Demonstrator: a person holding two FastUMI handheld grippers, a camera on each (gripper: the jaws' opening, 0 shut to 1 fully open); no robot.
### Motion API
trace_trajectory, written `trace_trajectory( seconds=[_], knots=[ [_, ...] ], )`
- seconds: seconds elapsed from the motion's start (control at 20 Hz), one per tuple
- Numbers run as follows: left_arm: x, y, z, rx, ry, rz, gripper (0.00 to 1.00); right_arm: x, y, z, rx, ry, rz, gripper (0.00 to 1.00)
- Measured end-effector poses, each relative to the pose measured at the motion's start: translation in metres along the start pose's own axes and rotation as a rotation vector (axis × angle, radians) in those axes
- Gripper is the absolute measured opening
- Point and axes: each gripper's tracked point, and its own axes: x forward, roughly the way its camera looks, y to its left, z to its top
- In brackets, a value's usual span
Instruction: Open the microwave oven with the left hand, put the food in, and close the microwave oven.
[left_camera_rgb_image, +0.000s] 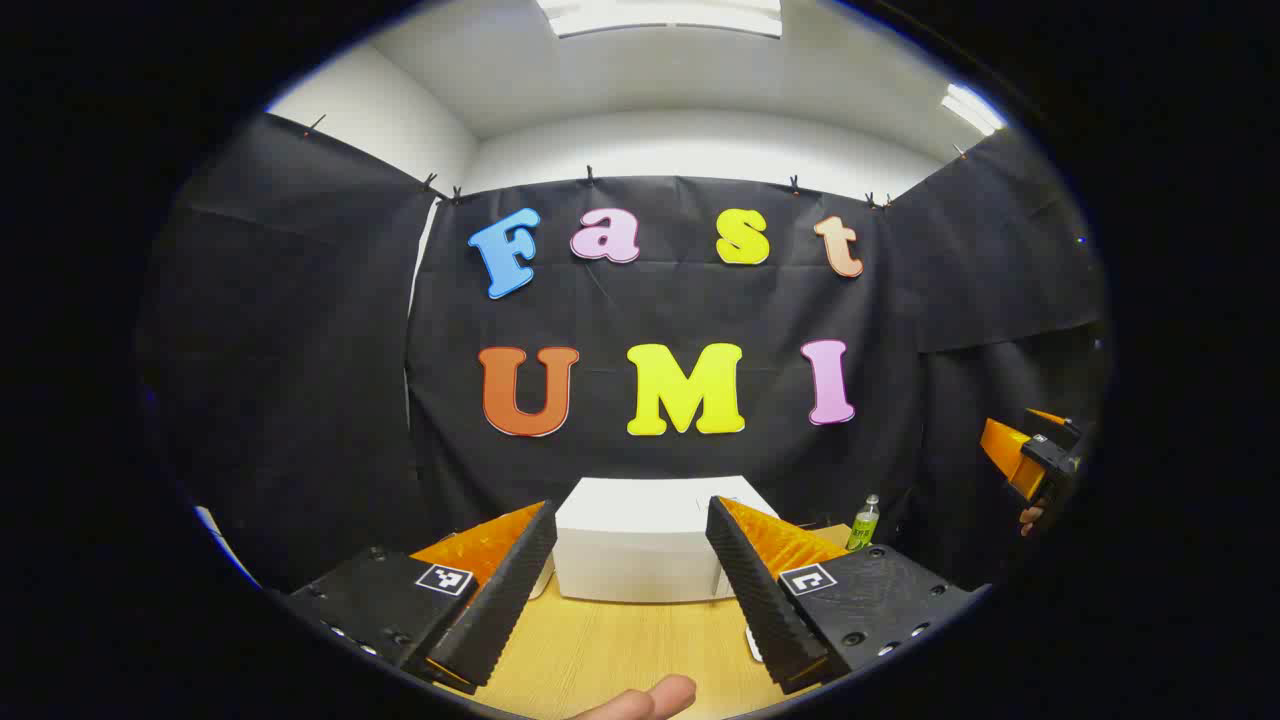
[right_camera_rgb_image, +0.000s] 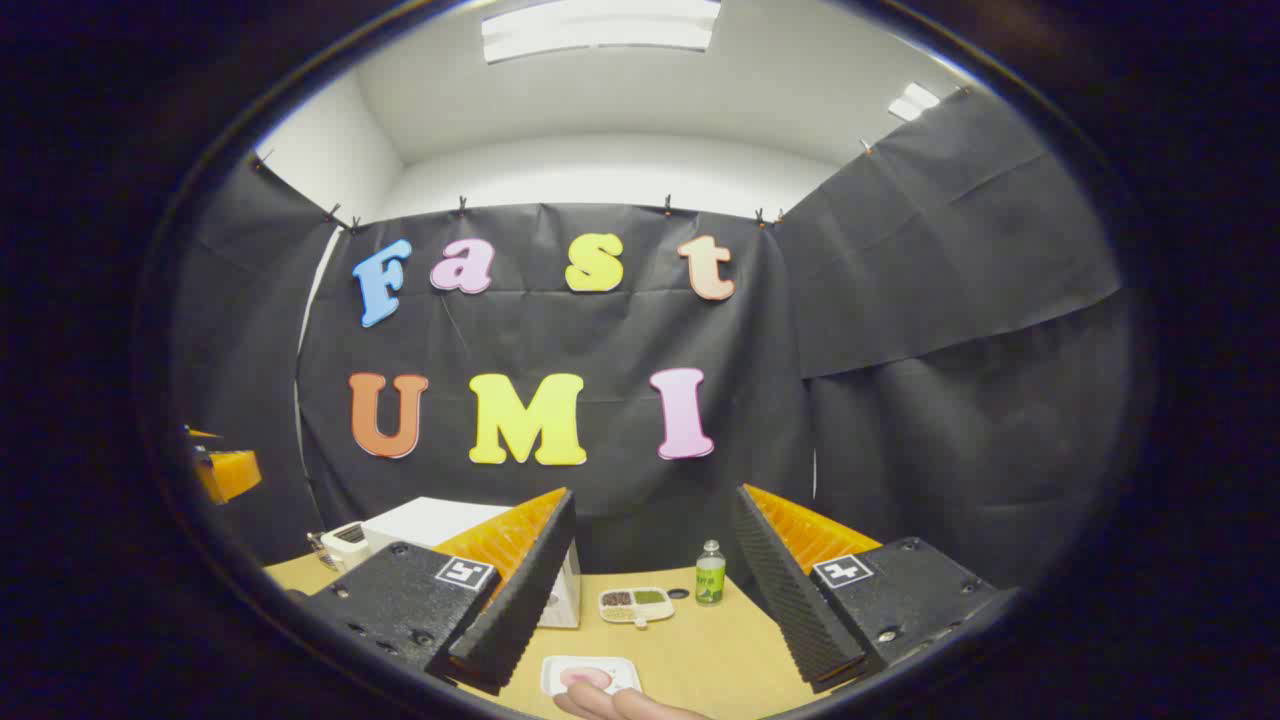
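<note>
The white microwave oven (left_camera_rgb_image: 640, 540) stands on the wooden table (left_camera_rgb_image: 620, 650), straight ahead between my left gripper's fingers; its door looks closed. My left gripper (left_camera_rgb_image: 632, 590) is open, above the table and short of the oven. In the right gripper view the microwave oven (right_camera_rgb_image: 430, 525) sits at the left, partly behind my left finger. A white tray with pink food (right_camera_rgb_image: 590, 675) lies on the table (right_camera_rgb_image: 720, 640) near the front, below my open right gripper (right_camera_rgb_image: 650, 600). A person's fingertip (right_camera_rgb_image: 620, 705) touches the tray's near edge. The right gripper (left_camera_rgb_image: 1035, 460) also shows far right in the left gripper view.
A small green bottle (right_camera_rgb_image: 710, 575) and a white divided dish (right_camera_rgb_image: 636, 603) with dark and green contents stand behind the food tray. The bottle (left_camera_rgb_image: 864, 522) also appears right of the oven. A fingertip (left_camera_rgb_image: 640, 700) shows at the bottom edge. Black cloth walls enclose the table.
</note>
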Motion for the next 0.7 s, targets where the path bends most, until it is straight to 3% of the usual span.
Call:
trace_trajectory(
  seconds=[0.05,0.1,0.15,0.4,0.6,0.65,0.7],
  knots=[
    [0.0,0.002,-0.001,-0.004,0.004,0.0,0.95,-0.002,0.0,-0.003,-0.002,0.0,-0.001,0.92],
    [-0.001,0.003,-0.002,-0.005,0.006,0.0,0.84,-0.003,-0.001,-0.002,-0.003,0.001,-0.001,0.92],
    [-0.002,0.005,-0.002,-0.004,0.008,0.001,0.95,-0.004,-0.003,-0.003,-0.002,0.002,-0.001,0.92],
    [-0.007,0.02,0.007,-0.025,-0.015,0.026,0.95,-0.006,-0.007,-0.002,-0.004,0.004,0.0,0.92],
    [-0.007,0.016,0.02,-0.055,-0.058,-0.031,0.95,-0.007,-0.003,-0.007,-0.008,0.02,0.027,0.92],
    [-0.005,0.017,0.024,-0.063,-0.075,-0.038,0.95,-0.007,-0.002,-0.006,-0.016,0.019,0.035,1.0],
    [-0.003,0.024,0.025,-0.073,-0.084,-0.019,0.95,-0.005,-0.004,-0.005,-0.021,0.013,0.031,0.92]
  ],
)
